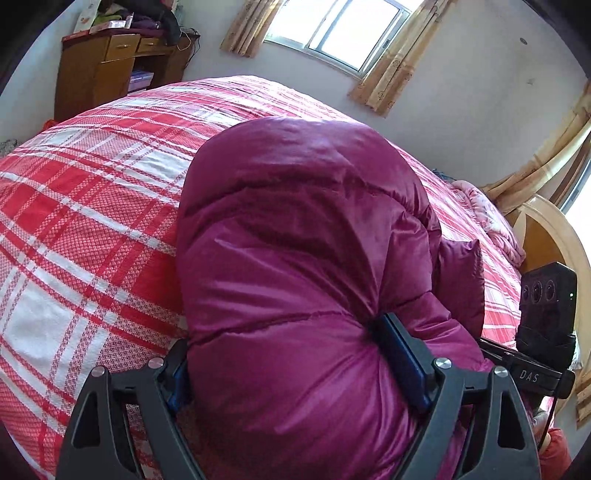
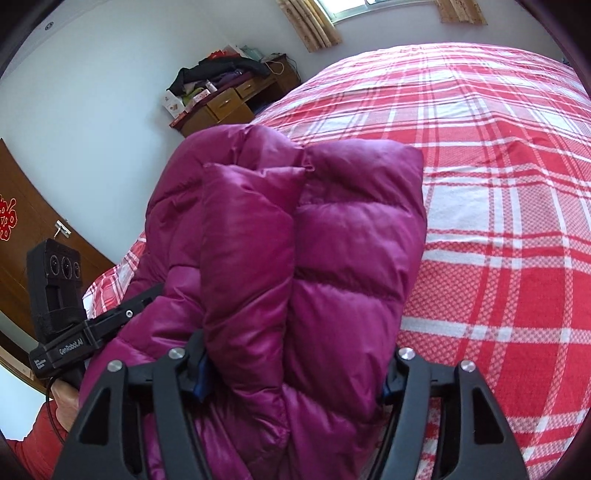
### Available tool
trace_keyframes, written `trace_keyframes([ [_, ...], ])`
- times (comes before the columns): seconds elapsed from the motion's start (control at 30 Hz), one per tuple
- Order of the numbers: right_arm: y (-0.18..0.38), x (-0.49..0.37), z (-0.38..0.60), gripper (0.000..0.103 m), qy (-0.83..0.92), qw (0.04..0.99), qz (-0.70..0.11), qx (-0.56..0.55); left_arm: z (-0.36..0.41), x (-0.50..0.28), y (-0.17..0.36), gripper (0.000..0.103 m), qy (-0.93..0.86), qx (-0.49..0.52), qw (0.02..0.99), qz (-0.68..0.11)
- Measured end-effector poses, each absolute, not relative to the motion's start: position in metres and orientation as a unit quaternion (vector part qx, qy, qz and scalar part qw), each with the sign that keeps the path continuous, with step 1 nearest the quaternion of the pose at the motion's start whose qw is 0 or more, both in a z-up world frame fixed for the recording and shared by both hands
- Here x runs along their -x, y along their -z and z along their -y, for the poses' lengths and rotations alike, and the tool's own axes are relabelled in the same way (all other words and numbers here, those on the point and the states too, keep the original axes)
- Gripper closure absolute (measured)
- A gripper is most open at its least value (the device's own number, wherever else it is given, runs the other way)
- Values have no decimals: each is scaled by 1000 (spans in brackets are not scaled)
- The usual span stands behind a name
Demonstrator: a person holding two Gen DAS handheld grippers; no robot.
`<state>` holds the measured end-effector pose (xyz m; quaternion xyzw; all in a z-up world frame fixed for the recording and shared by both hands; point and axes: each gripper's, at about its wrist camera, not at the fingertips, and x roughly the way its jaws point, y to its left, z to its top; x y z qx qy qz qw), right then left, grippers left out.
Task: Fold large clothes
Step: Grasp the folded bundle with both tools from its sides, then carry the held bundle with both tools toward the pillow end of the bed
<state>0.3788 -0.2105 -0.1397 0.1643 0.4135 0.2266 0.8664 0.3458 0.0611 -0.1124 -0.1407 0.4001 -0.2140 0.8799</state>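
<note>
Down jacket (image 1: 295, 236), folded into a thick bundle, rests on the plaid bed (image 1: 81, 206) straight ahead of both tools. Your left gripper (image 1: 299, 362) and right gripper (image 2: 291, 373) each pinch its puffy near edge; squeeze evenly so layers stay aligned.

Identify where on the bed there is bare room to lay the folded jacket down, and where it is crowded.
Free: the plaid bedspread right of the magenta down jacket, and the stretch towards the window. Crowded: the headboard end, with a pink quilt, and the cluttered wooden desk.
</note>
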Motion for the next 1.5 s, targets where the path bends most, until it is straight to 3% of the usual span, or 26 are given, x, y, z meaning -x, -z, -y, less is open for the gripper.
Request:
trace_keyframes([
  [0.07, 139, -377, 210, 35, -225, 868, -414, -158, -57, -344, 110, 17, 204, 126, 883, -403],
  [0.17, 139, -375, 209, 36, -222, 868, -417, -154, -51, -338, 106, 27, 194, 111, 888, -401],
  [0.23, 137, -373, 206, 41, -218, 868, -420, -153, -45, -331, 102, 32, 186, 94, 894, -397],
  [0.37, 135, -354, 197, 60, -209, 868, -420, -163, -32, -312, 91, 44, 167, 44, 906, -387],
  [0.67, 122, -295, 192, 72, -170, 879, -407, -182, -25, -270, 74, 58, 154, 12, 914, -374],
  [1.5, 96, -223, 206, 75, -162, 895, -360, -210, -18, -215, 41, 60, 149, -40, 936, -318],
])
